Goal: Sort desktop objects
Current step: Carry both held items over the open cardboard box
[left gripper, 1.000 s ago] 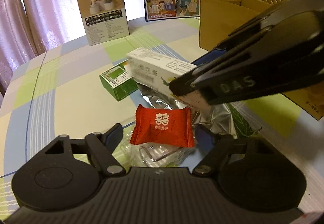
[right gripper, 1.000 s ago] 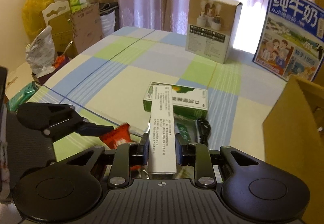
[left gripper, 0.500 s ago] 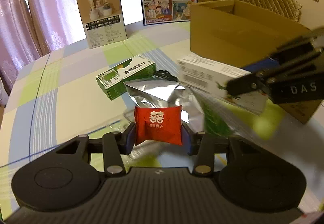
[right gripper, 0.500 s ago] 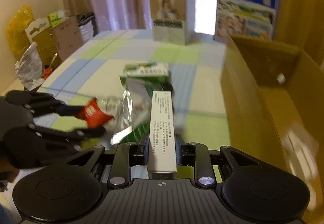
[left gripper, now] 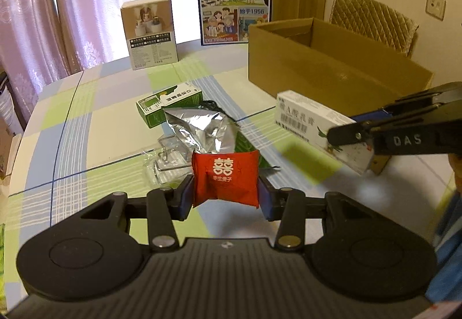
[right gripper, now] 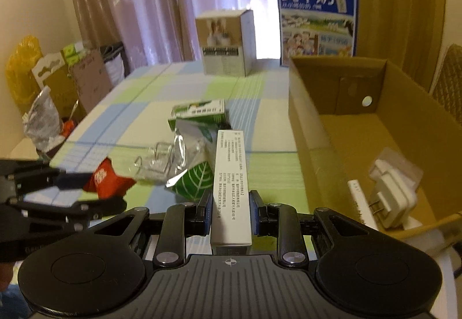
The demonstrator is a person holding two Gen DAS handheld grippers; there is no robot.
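Cardboard, the open brown carton (right gripper: 340,128) at two o'clock from the right gripper (right gripper: 230,212) is already holding a white plug adapter (right gripper: 389,195) and a slim white stick, so sorting is looking partly done. The right gripper is clenching a long white box (right gripper: 230,174) and the left gripper (left gripper: 225,193) a red candy packet (left gripper: 225,174), both lifted clear of the checked tablecloth (left gripper: 95,128). Still waiting at twelve o'clock are the silver foil bag (left gripper: 199,128), the green box (left gripper: 170,101) and a clear packet (left gripper: 166,160).
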